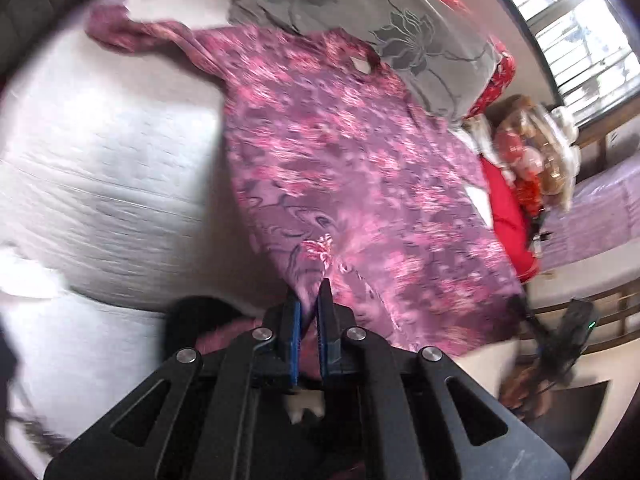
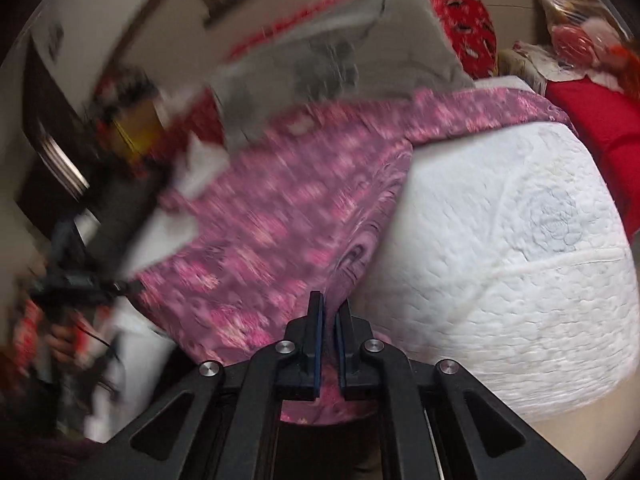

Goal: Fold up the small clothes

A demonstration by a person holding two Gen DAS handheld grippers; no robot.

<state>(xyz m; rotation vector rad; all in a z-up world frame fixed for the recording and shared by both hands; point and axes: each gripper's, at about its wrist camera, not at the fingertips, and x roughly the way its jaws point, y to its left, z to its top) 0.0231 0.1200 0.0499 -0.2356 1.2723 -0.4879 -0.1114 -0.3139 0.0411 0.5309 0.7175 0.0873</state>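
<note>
Both pairs of jaws are clamped narrow on cloth: the left gripper (image 1: 310, 294) pinches the near hem of the pink flowered garment (image 1: 340, 168), and the right gripper (image 2: 331, 304) pinches the same garment (image 2: 272, 208) at another point along its near edge, fabric bunched between the blue pads in each view. Holding two spots on one edge looks like the way to carry that edge as a straight line, so the hem can be brought over toward the collar without the cloth twisting; that is a judgement from the grip, not something shown. The garment lies spread on a white quilted mattress (image 1: 100, 168), its far end reaching a grey flowered pillow (image 1: 360, 20) with red trim, one sleeve trailing off to the far left in the left view. The near part seems lifted off the bed, since it slopes up toward the pads. Much is hard to read: both pictures are smeared, the right one badly, so the print and any seams are lost. How much cloth each pair of pads really has cannot be told, because the gripper bodies cover the pinch from below. In the right view the other gripper (image 2: 76, 280) and the hand (image 2: 60, 340) under it are only a dark blur at the left. A heap of red and gold packages (image 1: 536, 152) beside the bed cannot be identified.
</note>
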